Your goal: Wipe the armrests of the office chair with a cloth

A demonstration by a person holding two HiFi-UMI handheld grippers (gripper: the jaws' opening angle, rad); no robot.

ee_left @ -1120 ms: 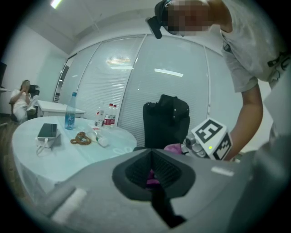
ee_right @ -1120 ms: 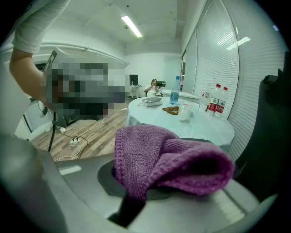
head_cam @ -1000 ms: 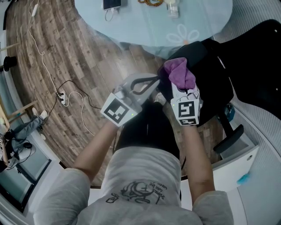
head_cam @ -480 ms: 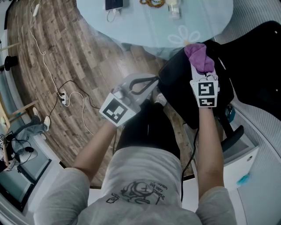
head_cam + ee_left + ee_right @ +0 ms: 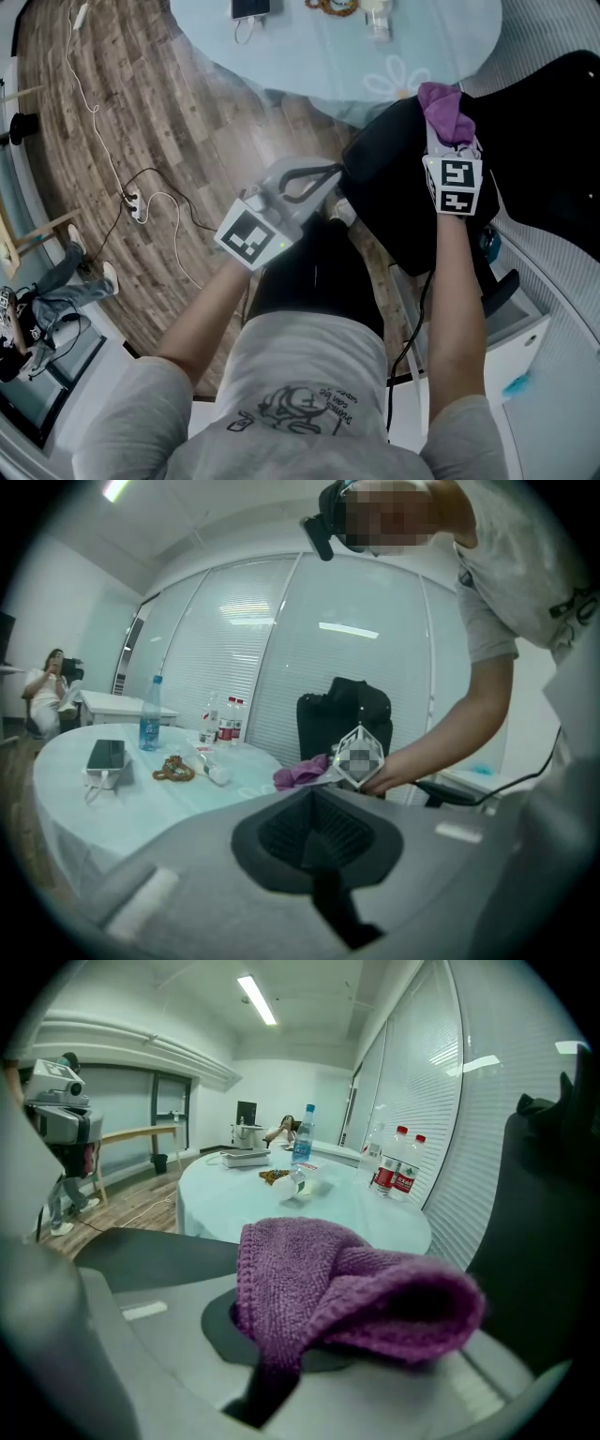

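Note:
A black office chair point(image 5: 398, 202) stands in front of me, its backrest point(image 5: 553, 122) to the right and one armrest point(image 5: 497, 286) low on the near side. My right gripper point(image 5: 448, 133) is shut on a purple cloth point(image 5: 444, 111), held over the chair's far edge beside the table rim. What lies under the cloth is hidden. In the right gripper view the cloth point(image 5: 347, 1288) bulges out of the jaws and covers them. My left gripper point(image 5: 328, 174) hovers at the chair's left edge, shut with nothing in it. From the left gripper view the cloth point(image 5: 302, 773) shows beyond it.
A round table with a pale blue cover point(image 5: 328, 52) holds a phone point(image 5: 251, 8), beads and a small bottle. Water bottles point(image 5: 392, 1175) stand on it. A power strip and cables point(image 5: 136, 206) lie on the wood floor at left. A white cabinet point(image 5: 511, 347) is beside the chair.
My right gripper carried the purple cloth from beside the left gripper to the right and away, over the chair's far edge. The left gripper has stayed put.

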